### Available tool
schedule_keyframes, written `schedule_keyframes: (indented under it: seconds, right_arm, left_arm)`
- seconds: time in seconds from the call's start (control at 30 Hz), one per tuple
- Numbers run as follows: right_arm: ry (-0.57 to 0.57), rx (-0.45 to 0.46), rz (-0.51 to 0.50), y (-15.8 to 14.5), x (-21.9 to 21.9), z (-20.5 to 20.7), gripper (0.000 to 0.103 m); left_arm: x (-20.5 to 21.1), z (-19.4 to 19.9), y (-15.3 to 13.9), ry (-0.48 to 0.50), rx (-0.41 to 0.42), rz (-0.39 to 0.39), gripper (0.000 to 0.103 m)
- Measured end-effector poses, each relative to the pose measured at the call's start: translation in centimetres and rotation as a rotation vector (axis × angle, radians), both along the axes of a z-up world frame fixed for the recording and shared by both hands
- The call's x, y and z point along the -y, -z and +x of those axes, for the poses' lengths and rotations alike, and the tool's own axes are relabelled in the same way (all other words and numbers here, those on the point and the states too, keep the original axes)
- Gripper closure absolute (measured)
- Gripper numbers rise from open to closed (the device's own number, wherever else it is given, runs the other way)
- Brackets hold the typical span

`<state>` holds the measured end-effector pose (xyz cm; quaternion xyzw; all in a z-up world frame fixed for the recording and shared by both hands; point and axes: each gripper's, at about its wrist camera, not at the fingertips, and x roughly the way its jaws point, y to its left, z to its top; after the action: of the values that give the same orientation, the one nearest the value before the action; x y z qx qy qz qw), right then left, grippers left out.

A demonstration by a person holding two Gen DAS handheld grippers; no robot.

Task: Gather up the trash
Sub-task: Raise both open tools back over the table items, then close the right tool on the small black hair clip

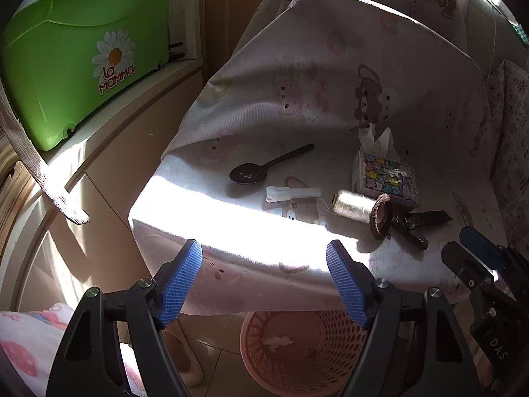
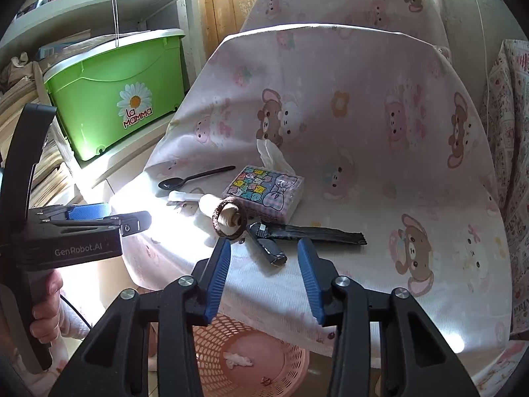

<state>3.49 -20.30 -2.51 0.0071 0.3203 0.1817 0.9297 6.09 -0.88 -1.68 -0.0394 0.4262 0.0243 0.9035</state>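
Both tools, left (image 1: 264,258) and right (image 2: 263,258), are held wide apart and empty at the near edge of the bear-print-covered tabletop (image 2: 363,264). Two crumpled black wrappers (image 2: 297,235) are seen near that edge, beside a cream thread spool (image 2: 224,213). A pink perforated plastic basket (image 2: 211,334) stands below, containing white paper scraps (image 2: 236,359).
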Motion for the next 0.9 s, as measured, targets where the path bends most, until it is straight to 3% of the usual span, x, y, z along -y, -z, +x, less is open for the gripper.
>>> schedule_keyframes:
  seconds: [0.13,0.47,0.53,0.7,0.73,0.9]
  right_arm:
    - [-0.008,0.011,-0.027,0.7,-0.5,1.1,0.067]
    - [-0.048,-0.027,-0.054,2.5,-1.4,2.5,0.078]
    - [-0.058,-0.028,-0.064,2.6,-1.6,2.5,0.087]
    - [-0.063,-0.025,-0.075,2.6,-1.8,2.2,0.095]
    - [-0.068,-0.027,-0.068,2.5,-1.8,2.1,0.102]
    - [-0.082,-0.030,-0.018,1.6,-1.2,1.3,0.102]
  left_arm:
    - [0.7,0.3,0.1,0.012,0.008,0.020,0.035]
    - [0.8,1.2,0.4,0.010,0.006,-0.019,0.049]
    - [1.1,1.3,0.4,0.027,0.010,-0.019,0.051]
    - [2.2,1.3,0.5,0.068,0.007,-0.026,0.056]
    - [2.5,1.3,0.6,0.075,0.005,-0.027,0.057]
    - [2.9,1.1,0.6,0.105,-0.001,-0.087,0.060]
